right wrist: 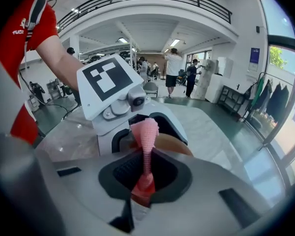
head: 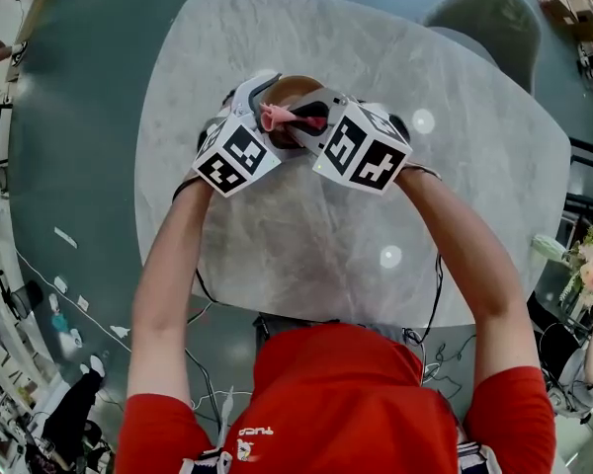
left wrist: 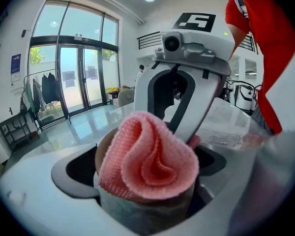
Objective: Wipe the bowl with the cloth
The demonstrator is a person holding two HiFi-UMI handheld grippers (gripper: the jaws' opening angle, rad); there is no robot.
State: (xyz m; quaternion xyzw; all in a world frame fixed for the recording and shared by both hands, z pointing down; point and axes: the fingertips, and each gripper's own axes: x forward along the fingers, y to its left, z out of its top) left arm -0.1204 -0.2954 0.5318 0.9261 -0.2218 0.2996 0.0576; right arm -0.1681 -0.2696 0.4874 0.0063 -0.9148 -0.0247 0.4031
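Two grippers meet above the table [head: 306, 245] in the head view: your left gripper [head: 265, 102] and right gripper [head: 298, 121] face each other, with the brown bowl [head: 295, 89] and pink cloth [head: 275, 117] between them. In the left gripper view, its jaws are clamped on the bowl, and the cloth is bunched against the rim just ahead. In the right gripper view, those jaws are nearly together, pinching a fold of cloth. Expect the bowl to be stiff, smooth and probably slippery, so grip its wall firmly. The cloth looks soft and limp, so take a thick fold.
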